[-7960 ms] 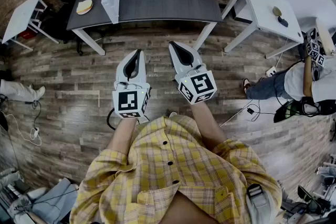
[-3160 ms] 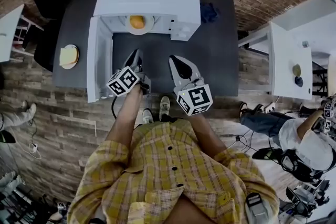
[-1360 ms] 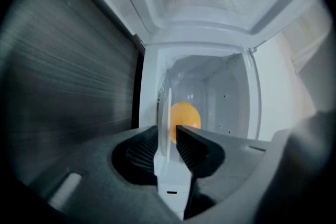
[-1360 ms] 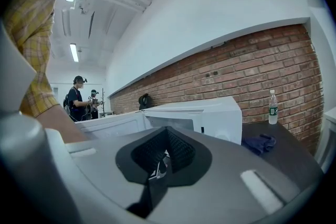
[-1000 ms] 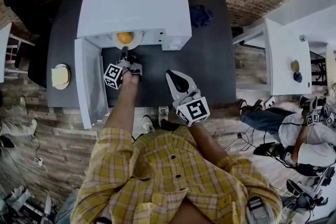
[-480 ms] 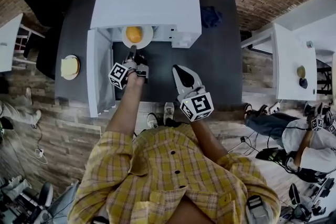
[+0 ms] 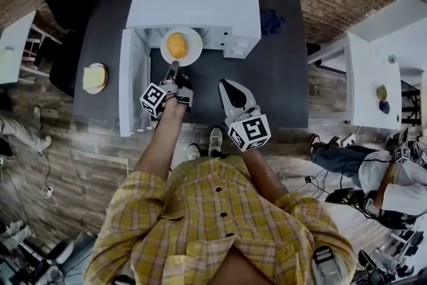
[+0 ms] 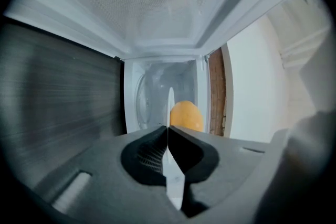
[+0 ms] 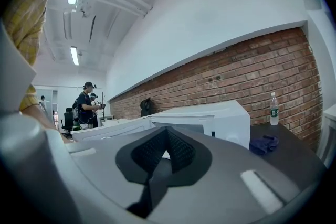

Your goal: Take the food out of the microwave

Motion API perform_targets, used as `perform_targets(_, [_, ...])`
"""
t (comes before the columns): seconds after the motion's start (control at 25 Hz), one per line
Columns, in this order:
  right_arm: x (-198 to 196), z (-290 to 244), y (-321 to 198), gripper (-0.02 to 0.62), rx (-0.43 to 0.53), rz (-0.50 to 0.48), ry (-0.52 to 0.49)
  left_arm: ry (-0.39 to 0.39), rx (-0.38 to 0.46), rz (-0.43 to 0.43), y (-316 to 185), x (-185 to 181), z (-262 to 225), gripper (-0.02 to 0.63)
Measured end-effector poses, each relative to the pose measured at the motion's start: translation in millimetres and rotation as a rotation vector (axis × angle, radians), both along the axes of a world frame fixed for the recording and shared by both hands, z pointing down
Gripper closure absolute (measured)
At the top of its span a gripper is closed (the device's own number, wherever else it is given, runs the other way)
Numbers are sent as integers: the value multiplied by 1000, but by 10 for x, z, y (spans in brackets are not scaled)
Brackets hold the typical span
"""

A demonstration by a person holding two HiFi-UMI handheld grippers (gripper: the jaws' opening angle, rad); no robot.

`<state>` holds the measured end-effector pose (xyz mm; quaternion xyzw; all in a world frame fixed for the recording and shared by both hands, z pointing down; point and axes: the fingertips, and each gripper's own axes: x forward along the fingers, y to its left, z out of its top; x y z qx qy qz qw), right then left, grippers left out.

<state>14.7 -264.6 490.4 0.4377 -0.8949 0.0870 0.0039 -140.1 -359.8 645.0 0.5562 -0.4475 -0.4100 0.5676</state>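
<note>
At the mouth of the microwave [image 7: 193, 0], whose door [image 7: 133, 83] stands swung open on its left side, a white plate [image 7: 192, 51] carries the food [image 7: 176, 45], a rounded orange lump, and juts partly out over the dark counter [image 7: 267, 90] in front of the microwave. The left tool [image 7: 173, 66] points level at the opening, and its own view shows its jaws pinched tight on the plate's near rim, seen there edge-on as a thin white line with the food just beyond it. The right tool [image 7: 224, 84] hangs above the counter in front of the microwave's right half, its jaws closed together on nothing. The plate looks stiff, glazed and breakable, so the pads probably have little friction on it, and a pinch at a single point of the rim leaves the whole load hanging out beyond the hold. It will likely want to droop away from the tool. The food sits loose and round near the plate's middle, and any tilt could send it rolling off. How soft it is cannot be told. Gripping well in over the lip and keeping the plate flat seems the safest way, with the right tool free to steady the rim on the microwave's right side
</note>
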Motion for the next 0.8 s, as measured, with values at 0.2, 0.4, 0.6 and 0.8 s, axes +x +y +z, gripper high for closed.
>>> perform_targets(0.2, [-43, -44, 100, 593, 8, 18, -8, 11, 26, 44, 291, 144, -185, 598])
perform_targets(0.4, [-22, -98, 175, 592, 13, 40, -10, 72, 72, 70, 521, 322, -454, 598])
perform_targets(0.6, [28, -139, 240, 592, 14, 54, -21, 78, 100, 100, 673, 456, -587, 598])
perform_targets(0.8, [15, -182, 325, 592, 18, 54, -19, 79, 88, 105, 843, 472, -648, 598])
